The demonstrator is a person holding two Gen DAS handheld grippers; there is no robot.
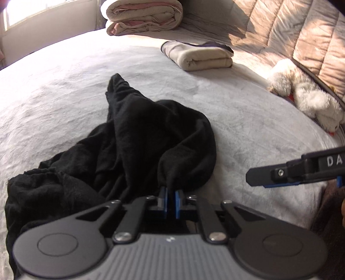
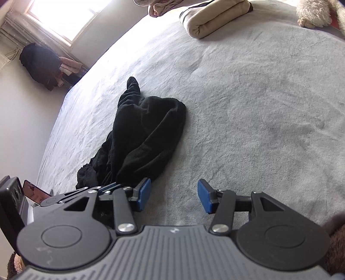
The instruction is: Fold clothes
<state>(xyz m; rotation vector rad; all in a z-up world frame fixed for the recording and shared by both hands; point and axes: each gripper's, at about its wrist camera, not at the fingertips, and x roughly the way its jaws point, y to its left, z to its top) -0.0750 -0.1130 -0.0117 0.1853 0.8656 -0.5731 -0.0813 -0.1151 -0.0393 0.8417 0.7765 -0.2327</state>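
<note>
From your left wrist view, you look across a pale grey plush bedspread (image 1: 248, 120) that runs back to a quilted tan headboard (image 1: 301, 32) in patchy sunlight. A folded beige blanket (image 1: 200, 57) lies well back on the bed, a rolled cream and pink duvet (image 1: 142, 16) sits behind it, and a white fluffy stuffed toy (image 1: 301, 94) rests at the right edge by the headboard. The crumpled black fabric garment (image 1: 133, 137) lies heaped on the bedspread right in front of you. Your left gripper (image 1: 170, 195) has its blue pads drawn nearly together, pinching a fold of that garment. Your right gripper (image 1: 258, 177) enters from the right, seen side-on and cut off by the frame, so you cannot judge its gap here. The garment's lower left part is hidden behind the gripper body.

From your right wrist view, the same bedspread (image 2: 258, 107) fills the frame, with a bright, washed-out window (image 2: 64, 15) at upper left and a dark pile of clothes (image 2: 41, 62) below it. Your right gripper (image 2: 174, 195) stands wide apart, holding nothing, over bare bedspread just right of the garment (image 2: 146, 133). The left gripper (image 2: 112, 187) shows partly at the garment's near end. The blanket (image 2: 215, 17) and toy (image 2: 314, 13) are cropped at the top.
</note>
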